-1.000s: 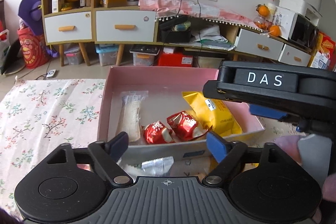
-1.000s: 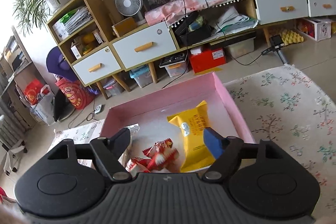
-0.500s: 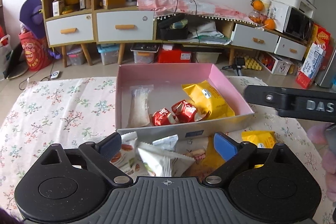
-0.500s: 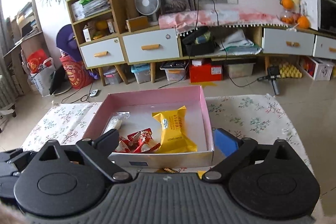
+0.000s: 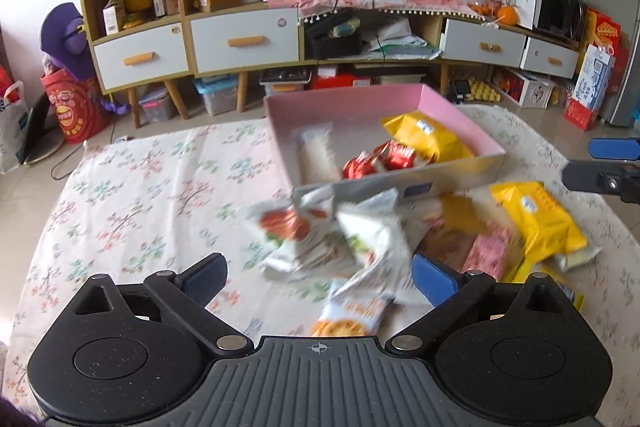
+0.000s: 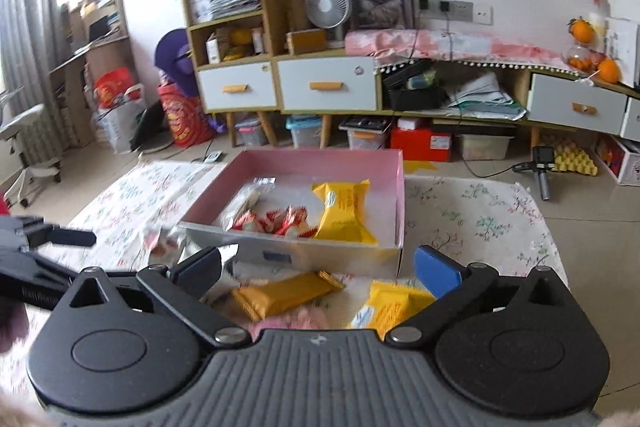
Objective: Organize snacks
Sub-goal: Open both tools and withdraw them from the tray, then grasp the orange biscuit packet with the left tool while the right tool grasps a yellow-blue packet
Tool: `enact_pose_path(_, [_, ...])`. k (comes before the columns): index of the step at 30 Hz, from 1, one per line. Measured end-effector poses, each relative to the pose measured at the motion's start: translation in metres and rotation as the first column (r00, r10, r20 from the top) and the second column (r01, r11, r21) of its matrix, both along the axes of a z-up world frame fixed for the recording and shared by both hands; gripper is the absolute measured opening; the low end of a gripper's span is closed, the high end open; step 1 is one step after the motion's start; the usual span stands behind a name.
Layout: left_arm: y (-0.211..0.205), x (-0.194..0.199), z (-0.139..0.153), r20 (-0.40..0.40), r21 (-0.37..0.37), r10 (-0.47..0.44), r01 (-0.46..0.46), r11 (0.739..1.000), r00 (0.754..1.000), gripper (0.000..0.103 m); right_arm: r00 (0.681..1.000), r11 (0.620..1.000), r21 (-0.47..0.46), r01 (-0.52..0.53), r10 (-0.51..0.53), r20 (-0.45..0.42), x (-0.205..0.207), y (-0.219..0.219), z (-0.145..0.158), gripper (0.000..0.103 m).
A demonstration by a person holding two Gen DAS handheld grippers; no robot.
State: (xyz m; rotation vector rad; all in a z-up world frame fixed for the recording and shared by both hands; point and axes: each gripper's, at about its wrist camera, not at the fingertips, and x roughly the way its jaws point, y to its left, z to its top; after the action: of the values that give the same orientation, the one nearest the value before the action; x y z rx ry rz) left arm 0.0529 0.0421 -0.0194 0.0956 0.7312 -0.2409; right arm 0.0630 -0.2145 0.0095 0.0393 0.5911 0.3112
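With the left gripper (image 5: 318, 277) wide open and empty and the right gripper (image 6: 318, 267) opening on nothing, the loose snack packets (image 5: 372, 239) near the pink box (image 5: 400, 183) look light, crinkly and crushable: pinch a sealed edge.

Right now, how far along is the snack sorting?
Done: the pink box holds a yellow pack, red wrappers and a clear packet. In hand: nothing; the left claw is open, the right claw still opening and empty. Left: the white packets and yellow packs lying on the tablecloth.
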Motion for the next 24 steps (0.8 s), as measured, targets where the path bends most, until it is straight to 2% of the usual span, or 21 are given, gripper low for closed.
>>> enact_pose_path(3, [0.011, -0.006, -0.005, 0.003, 0.001, -0.001, 0.001, 1.0, 1.0, 0.1, 0.999, 0.999, -0.031, -0.03, 0.029, -0.016, -0.006, 0.0, -0.008, 0.103])
enact_pose_path(7, [0.021, -0.014, -0.015, 0.0, -0.038, -0.022, 0.022, 0.999, 1.0, 0.1, 0.998, 0.996, -0.074, -0.056, 0.054, -0.024, -0.017, -0.001, -0.018, 0.103])
enact_pose_path(15, [0.017, -0.023, -0.049, -0.03, -0.07, -0.07, 0.068, 0.995, 0.997, 0.1, 0.995, 0.989, -0.105, -0.1, 0.097, -0.036, -0.047, -0.007, -0.038, 0.103])
enact_pose_path(21, [0.002, -0.029, -0.071, -0.022, -0.013, -0.155, 0.155, 0.988, 0.988, 0.1, 0.985, 0.978, -0.139, -0.152, 0.139, -0.103, -0.057, -0.002, -0.059, 0.103])
enact_pose_path(24, [0.002, -0.031, -0.075, -0.004, -0.015, -0.171, 0.171, 0.985, 0.985, 0.101, 0.98, 0.972, -0.16, -0.173, 0.154, -0.126, -0.058, 0.002, -0.066, 0.103])
